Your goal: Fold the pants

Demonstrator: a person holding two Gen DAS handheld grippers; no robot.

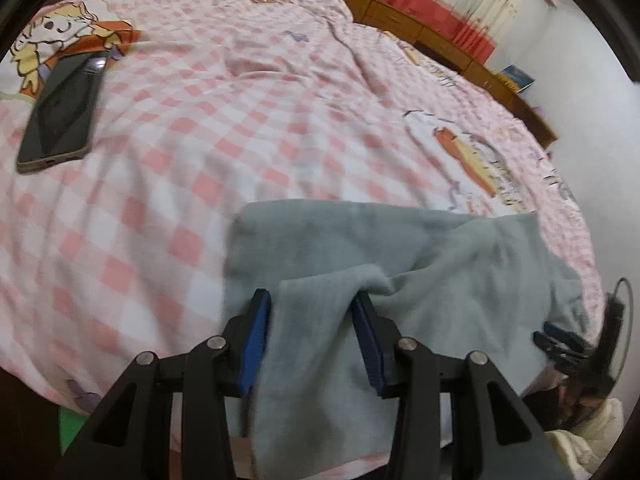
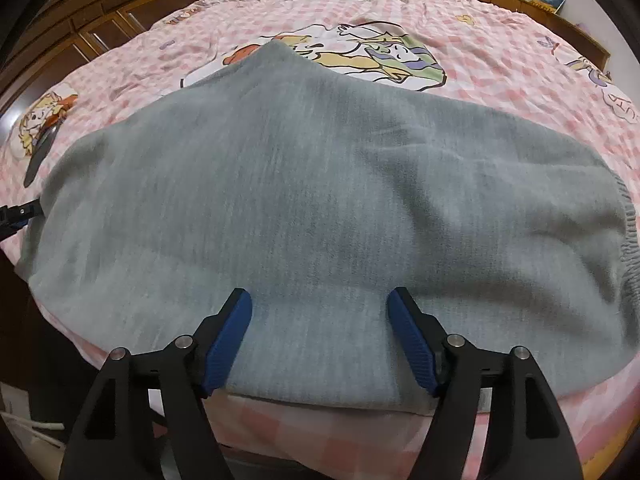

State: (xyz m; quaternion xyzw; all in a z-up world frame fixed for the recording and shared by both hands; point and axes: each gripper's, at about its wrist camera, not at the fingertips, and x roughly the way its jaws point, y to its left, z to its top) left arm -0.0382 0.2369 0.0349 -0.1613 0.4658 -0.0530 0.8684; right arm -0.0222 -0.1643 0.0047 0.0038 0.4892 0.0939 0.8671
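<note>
The gray pants (image 2: 320, 200) are lying along the near edge of the bed (image 2: 500, 60). My left claw (image 1: 312, 308) is standing wide with a fold of cloth between its fingers, not pinching yet. My right claw (image 2: 320, 308) is wide too, above the near hem. I think I should be closing both at once, then lifting evenly.
</note>
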